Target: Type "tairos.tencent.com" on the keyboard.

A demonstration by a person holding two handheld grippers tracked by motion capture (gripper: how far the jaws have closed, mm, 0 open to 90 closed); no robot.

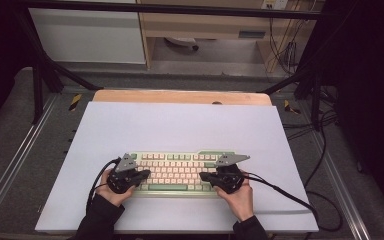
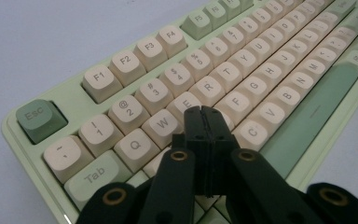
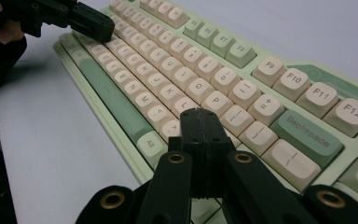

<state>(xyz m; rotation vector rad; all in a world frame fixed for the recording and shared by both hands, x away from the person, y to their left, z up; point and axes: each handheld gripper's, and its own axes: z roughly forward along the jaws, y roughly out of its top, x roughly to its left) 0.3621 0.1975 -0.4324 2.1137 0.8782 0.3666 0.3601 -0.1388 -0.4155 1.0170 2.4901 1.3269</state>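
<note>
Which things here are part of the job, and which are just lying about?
In the job: keyboard; left gripper, shut, over the left-hand keys; right gripper, shut, over the right-hand keys.
Lying about: white mat; wooden tabletop; loose cables on the floor.

Overhead view looks forward; both close views share the keyboard (image 1: pixel 177 172).

1. The white mat (image 1: pixel 180 125) lies bare beyond the keyboard (image 1: pixel 175 172), giving open passage there.
2. Bare mat also flanks the keyboard on both sides and along the near edge.
3. The left gripper (image 1: pixel 145 175) and right gripper (image 1: pixel 203 176) sit over the keyboard's ends; the middle keys between them are free.
4. Cables (image 1: pixel 280 192) trail across the mat by each hand.
</note>
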